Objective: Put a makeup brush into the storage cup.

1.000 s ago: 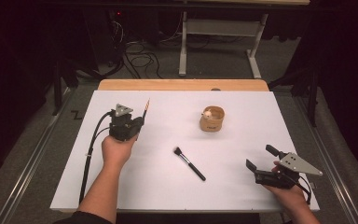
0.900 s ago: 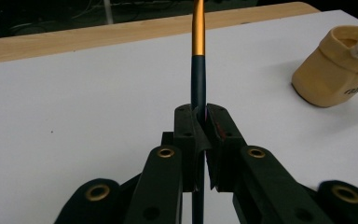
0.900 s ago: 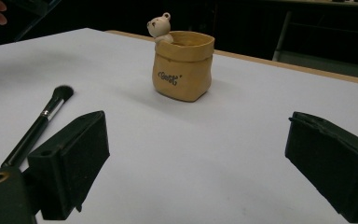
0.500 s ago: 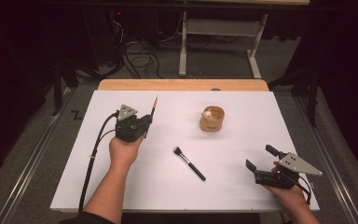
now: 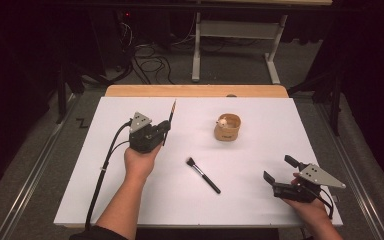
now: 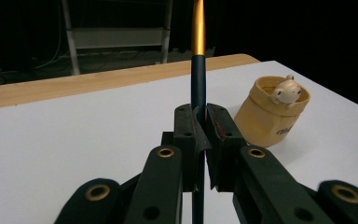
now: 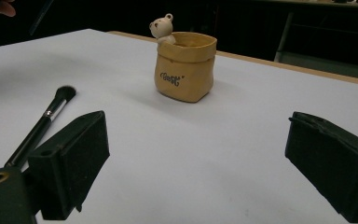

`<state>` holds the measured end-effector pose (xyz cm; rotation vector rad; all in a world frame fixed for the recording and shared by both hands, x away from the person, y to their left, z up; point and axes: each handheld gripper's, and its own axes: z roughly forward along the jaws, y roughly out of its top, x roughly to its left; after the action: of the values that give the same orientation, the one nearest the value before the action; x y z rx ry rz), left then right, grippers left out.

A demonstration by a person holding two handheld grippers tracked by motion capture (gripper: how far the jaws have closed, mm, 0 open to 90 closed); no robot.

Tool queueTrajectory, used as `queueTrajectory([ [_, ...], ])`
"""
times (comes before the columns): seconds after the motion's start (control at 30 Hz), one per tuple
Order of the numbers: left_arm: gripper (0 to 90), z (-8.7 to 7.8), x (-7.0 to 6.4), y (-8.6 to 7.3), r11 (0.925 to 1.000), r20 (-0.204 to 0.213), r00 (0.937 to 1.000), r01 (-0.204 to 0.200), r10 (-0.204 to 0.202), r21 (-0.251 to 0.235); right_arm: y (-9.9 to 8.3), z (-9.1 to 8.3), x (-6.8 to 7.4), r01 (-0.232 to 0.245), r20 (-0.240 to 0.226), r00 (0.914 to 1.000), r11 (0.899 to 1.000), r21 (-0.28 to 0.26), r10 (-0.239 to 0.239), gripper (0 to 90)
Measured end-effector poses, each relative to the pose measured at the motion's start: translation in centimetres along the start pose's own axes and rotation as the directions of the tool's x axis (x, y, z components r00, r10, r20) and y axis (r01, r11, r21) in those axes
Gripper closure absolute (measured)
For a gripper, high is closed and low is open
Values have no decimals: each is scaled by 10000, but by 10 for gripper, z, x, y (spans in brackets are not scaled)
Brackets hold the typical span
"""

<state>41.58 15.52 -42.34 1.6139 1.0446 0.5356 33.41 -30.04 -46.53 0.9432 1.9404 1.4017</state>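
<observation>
left gripper [image 5: 164, 127] jaws clamped on slim dark brush [image 6: 197, 70], upper left of high view. right gripper [image 5: 279, 170] lower right, jaws wide apart, nothing between. makeup brush [image 5: 203, 175] centre.

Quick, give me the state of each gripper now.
Left gripper: closed on a pencil, held upright.
Right gripper: open, holding nothing, aimed at the pot.
</observation>
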Motion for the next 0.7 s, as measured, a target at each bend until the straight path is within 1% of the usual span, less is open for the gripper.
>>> queueTrajectory([
  [0.1, 834, 2, -4, 0, 9999, 55, 9999, -110, 110, -104, 0, 0, 0, -29, -3, 10000, 10000, 9, 29, 66],
  [0.23, 834, 3, -10, 2, 9992, 314, 9994, -122, 134, -380, 0, 0, 1, 2, -21, 10000, 10000, 3, -2, 66],
  [0.4, 834, 7, -17, 3, 9989, 452, 9987, -234, 252, -407, 0, 0, 1, 10, -20, 10000, 10000, -12, -10, 66],
  [0.47, 834, 9, -18, 2, 9986, 592, 9978, -287, 314, -446, 0, 0, 1, 11, -4, 10000, 10000, -8, -11, 66],
  [0.57, 833, 11, -20, 2, 9981, 765, 9969, -117, 164, -608, 0, 0, 1, -6, -25, 10000, 10000, -6, 6, 66],
  [0.6, 834, 13, -22, 3, 9979, 792, 9965, -208, 256, -611, 0, 0, 1, 12, -39, 10000, 10000, -9, -12, 66],
  [0.63, 834, 13, -22, 3, 9979, 792, 9965, -208, 256, -611, 0, 0, 1, 12, -39, 10000, 10000, -9, -12, 66],
  [0.7, 834, 16, -25, 3, 9963, 881, 9955, -269, 341, -822, 0, 0, 1, 1, -50, 10000, 10000, -10, -1, 66],
])
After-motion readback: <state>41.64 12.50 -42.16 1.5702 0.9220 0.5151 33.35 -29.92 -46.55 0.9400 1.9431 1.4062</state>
